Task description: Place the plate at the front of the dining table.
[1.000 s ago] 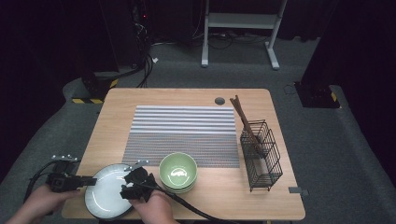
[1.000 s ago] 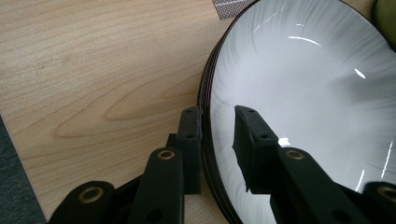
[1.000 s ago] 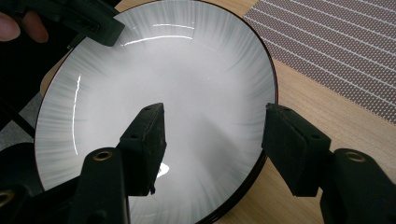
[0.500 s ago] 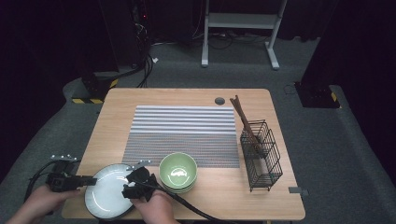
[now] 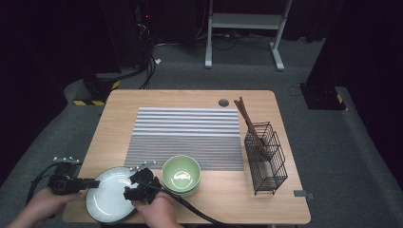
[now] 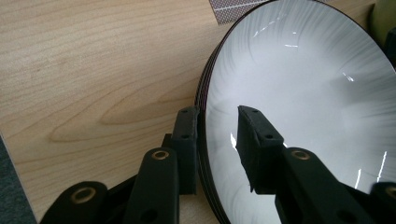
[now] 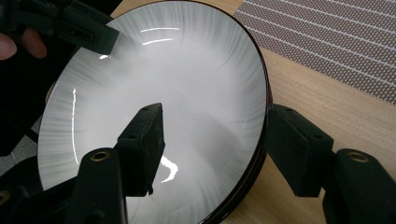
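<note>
High view shows the white plate [image 5: 110, 202] lying at the near left corner of the wooden surface [image 5: 119, 118], just beside a green bowl [image 5: 181, 174]. My left hand-held gripper [image 5: 90, 184] straddles its left rim with jaws that have just been opening, and my right hand-held gripper [image 5: 135, 185] straddles the opposite rim, jaws apart and not pinching. I judge that lifting with either grip this loose would let the glossy rim slip, dropping the plate or knocking the bowl.
</note>
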A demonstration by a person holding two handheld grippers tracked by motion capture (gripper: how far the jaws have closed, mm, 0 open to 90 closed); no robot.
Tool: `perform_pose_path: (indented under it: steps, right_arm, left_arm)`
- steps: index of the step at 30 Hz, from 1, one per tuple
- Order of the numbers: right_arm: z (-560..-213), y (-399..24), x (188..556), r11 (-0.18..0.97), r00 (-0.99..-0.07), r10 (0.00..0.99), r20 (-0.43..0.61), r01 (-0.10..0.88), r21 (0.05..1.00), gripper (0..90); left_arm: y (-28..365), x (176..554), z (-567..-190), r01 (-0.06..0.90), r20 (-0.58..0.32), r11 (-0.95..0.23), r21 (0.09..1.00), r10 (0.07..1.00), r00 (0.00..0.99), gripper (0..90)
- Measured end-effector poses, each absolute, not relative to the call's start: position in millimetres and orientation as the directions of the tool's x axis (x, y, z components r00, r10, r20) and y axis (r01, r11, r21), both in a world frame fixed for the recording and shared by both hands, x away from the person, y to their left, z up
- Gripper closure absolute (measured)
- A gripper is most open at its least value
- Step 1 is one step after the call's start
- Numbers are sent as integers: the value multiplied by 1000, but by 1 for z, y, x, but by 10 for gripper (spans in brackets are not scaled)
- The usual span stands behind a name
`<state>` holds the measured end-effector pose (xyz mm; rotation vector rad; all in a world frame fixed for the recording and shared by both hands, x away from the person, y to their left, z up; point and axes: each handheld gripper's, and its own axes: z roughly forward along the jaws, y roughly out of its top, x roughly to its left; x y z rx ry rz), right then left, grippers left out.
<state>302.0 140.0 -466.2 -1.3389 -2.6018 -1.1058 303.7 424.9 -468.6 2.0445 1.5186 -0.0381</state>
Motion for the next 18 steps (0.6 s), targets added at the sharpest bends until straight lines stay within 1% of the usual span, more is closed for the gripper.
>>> perform_pose_path:
  steps: [3,4,5,6,7,8,10,15,18]
  right_arm:
    - [-465,140,302,365,-621,711,329,727,582,373]
    - [-463,139,302,355,-624,702,344,725,590,443]
    - [-463,139,302,346,-630,676,383,730,589,432]
    - [-462,141,301,343,-622,659,422,748,568,425]
    - [-461,144,299,344,-622,658,424,749,566,413]
    - [-460,146,296,352,-637,655,405,733,582,414]
    - [-458,147,293,371,-659,657,365,705,605,412]
    - [-455,137,299,351,-639,694,333,704,618,397]
    - [-458,134,301,354,-629,707,323,710,609,392]
  left_arm:
    - [425,304,-468,884,-354,-180,431,868,349,685]
    - [424,304,-468,885,-355,-179,430,868,348,685]
    - [423,304,-468,885,-357,-177,431,867,348,685]
    - [423,304,-468,884,-352,-181,432,868,349,687]
    - [423,304,-468,884,-352,-181,432,868,349,696]
    - [422,305,-468,881,-339,-194,431,870,357,700]
    - [423,305,-468,883,-350,-186,430,868,353,698]
    - [425,305,-468,882,-354,-185,433,865,355,693]
    - [425,304,-466,879,-353,-182,441,865,356,687]
